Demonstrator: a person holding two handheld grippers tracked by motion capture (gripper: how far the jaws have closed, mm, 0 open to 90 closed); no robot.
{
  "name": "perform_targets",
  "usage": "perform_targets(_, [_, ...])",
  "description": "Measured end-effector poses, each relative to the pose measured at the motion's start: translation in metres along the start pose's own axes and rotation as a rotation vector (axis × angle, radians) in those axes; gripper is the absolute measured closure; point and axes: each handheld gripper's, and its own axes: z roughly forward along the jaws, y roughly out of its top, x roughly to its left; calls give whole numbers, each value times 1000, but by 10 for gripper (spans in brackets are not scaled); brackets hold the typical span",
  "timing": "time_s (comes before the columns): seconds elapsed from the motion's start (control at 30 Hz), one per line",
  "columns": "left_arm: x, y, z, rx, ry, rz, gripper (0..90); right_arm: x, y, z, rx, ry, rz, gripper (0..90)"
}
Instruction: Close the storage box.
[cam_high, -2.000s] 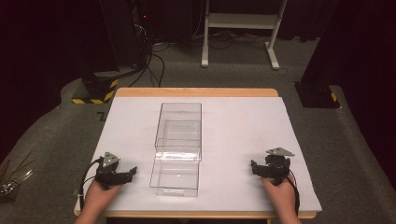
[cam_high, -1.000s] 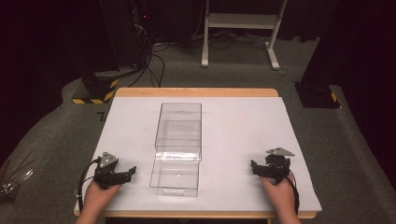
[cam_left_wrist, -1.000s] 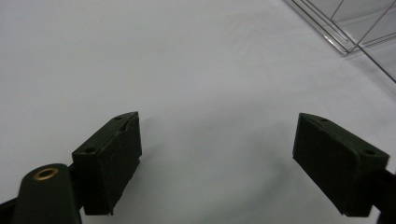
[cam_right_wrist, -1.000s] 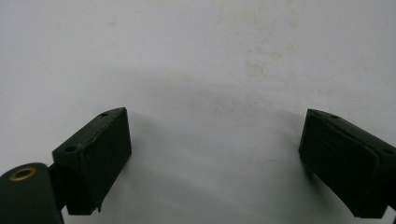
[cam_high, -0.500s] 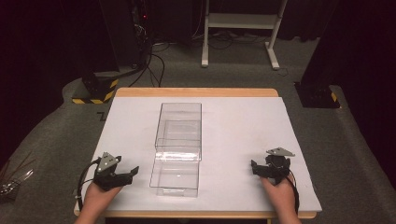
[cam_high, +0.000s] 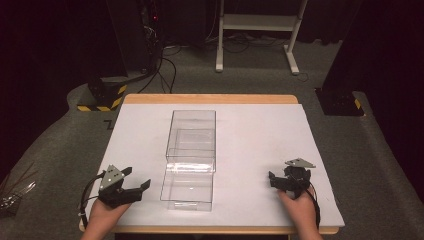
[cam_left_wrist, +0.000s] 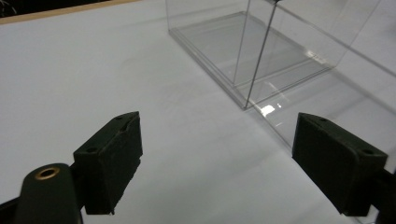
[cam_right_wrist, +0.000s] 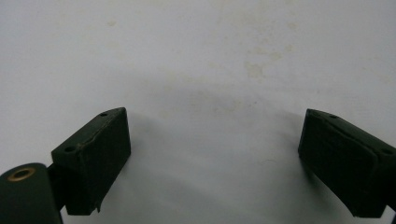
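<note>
Risk: I am aiming my left gripper (cam_high: 131, 190) toward the clear box (cam_high: 190, 157); I judge its thin walls could skid or tip if one pad clips them.
Left claw: gaping wide, holding nothing, just beside the box.
Right claw: my right gripper (cam_high: 286, 181) is spreading wide over bare white table (cam_high: 250, 130), touching nothing.
Box: mid-table, between both hands.

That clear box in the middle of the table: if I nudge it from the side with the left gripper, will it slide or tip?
The clear box looks rigid, thin-walled and empty, so it is probably light. It lies long and low on the smooth white table cover, so it would likely slide or pivot rather than tip. Its glossy walls may slip between the pads of the left gripper.
</note>
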Motion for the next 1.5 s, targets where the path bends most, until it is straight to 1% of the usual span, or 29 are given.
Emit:
perform_targets(0.13, [-6, 5, -7, -34, -13, 5, 167, 0, 0, 0, 2, 2, 3, 90])
perform_targets(0.3, [-10, 8, -12, -49, -26, 14, 167, 0, 0, 0, 3, 6, 5, 90])
perform_targets(0.57, [-16, 11, -20, -75, -43, -6, 171, 0, 0, 0, 4, 6, 5, 90])
perform_targets(0.73, [-25, 11, -24, -84, -49, 17, 171, 0, 0, 0, 4, 6, 4, 91])
perform_targets(0.87, [-30, 14, -27, -101, -69, 10, 171, 0, 0, 0, 4, 6, 4, 90])
perform_targets(0.97, [-35, 15, -27, -113, -93, 2, 171, 0, 0, 0, 4, 6, 4, 91])
perform_targets(1.1, [-44, 16, -26, -121, -115, 12, 167, 0, 1, 0, 4, 6, 4, 91])
perform_targets(1.17, [-49, 17, -25, -119, -124, 23, 165, 0, 0, 0, 4, 6, 4, 91])
perform_targets(1.27, [-54, 15, -23, -115, -142, 25, 164, 0, 0, 0, 4, 6, 4, 91])
perform_targets(1.43, [-62, 8, -20, -83, -172, 31, 157, 0, 0, 0, 4, 6, 4, 91])
perform_targets(1.5, [-66, 5, -18, -71, -169, 48, 157, 0, 0, 0, 4, 6, 4, 91])
